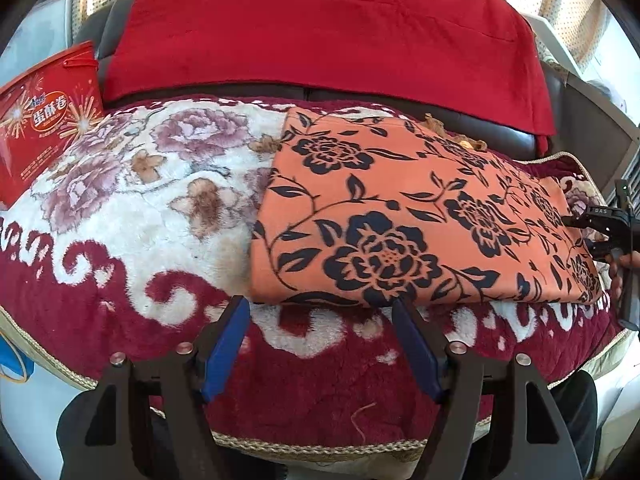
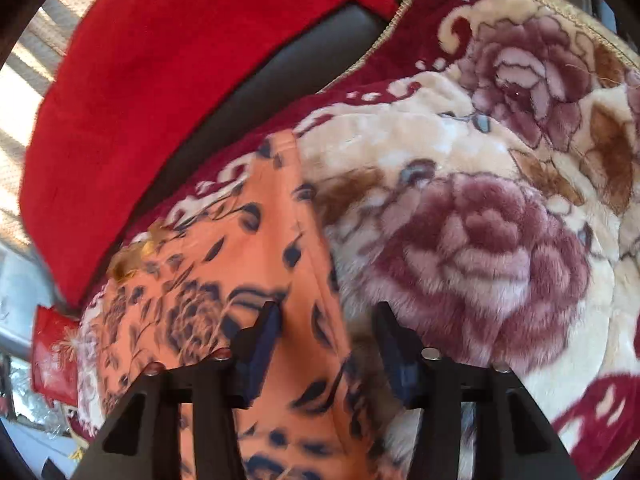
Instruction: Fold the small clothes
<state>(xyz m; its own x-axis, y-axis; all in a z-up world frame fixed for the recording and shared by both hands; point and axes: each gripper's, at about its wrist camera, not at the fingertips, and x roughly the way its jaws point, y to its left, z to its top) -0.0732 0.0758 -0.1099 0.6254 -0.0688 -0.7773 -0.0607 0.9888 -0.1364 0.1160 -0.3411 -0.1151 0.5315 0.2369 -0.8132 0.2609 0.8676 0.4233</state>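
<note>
Your left gripper (image 1: 320,312) hangs with jaws wide apart and nothing between them, just short of the near folded edge of the orange floral cloth (image 1: 400,216). That cloth lies flat and folded on the plush floral blanket (image 1: 132,200), spreading ahead of the left gripper and off to its right.

Your right gripper (image 2: 328,320) is roughly half open. The long edge of the orange floral cloth (image 2: 224,280) runs up between its fingers, but the pads aren't pressing on it: nothing gripped. The view is motion-blurred, so I can't tell whether a fingertip brushes the fabric. To the right of that gripper: bare blanket (image 2: 500,240).

From the left wrist view, the right gripper (image 1: 600,232) sits at the cloth's far right edge.

Ahead of both grippers, past the blanket: red cloth (image 1: 320,28) draped over a dark seat back (image 1: 500,132). Far left of the left gripper: red snack tub (image 1: 44,120) at the blanket's edge.
</note>
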